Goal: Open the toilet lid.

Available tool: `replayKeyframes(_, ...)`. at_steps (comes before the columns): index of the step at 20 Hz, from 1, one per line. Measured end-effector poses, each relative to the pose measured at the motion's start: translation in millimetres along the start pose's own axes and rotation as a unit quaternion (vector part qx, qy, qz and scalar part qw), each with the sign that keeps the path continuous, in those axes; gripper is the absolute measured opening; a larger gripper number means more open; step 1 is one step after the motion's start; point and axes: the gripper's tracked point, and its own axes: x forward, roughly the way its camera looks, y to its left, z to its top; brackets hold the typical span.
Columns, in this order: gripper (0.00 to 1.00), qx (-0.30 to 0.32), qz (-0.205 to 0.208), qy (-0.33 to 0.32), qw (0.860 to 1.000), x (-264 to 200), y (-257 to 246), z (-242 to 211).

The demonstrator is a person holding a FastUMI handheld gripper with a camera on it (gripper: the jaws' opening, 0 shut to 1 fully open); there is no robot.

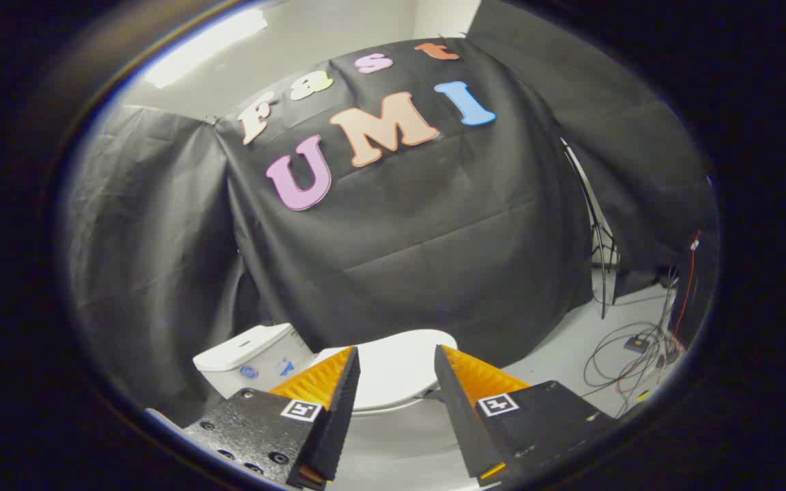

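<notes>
**Above the closed toilet, tongs spread wide**

Between the 2 fingers of the gripper (396, 361) is a big gap, and nothing is held. The fingers touch nothing. Through the gap, just ahead and lower down, sits the white toilet lid (396, 372). It lies flat and shut on the toilet bowl (393, 409). Beside the lid, past one finger, stands the white toilet tank (253, 354) with small blue marks on its front. Behind the toilet hangs the black cloth wall (434, 252). Off to the other side, on the pale floor (570, 354), lies a messy bunch of cables (638, 354). A thin black stand (599, 252) leans up near the cloth.
</notes>
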Motion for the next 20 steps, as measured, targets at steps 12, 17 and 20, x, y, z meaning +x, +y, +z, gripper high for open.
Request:
replayKeyframes(12,0.63,0.285,-0.008,-0.024,0.958,100,-23,-79)
replayKeyframes(17,0.63,0.379,-0.028,-0.023,0.924,117,-39,-124)
replayKeyframes(20,0.63,0.427,-0.041,-0.039,0.903,122,-52,-141)
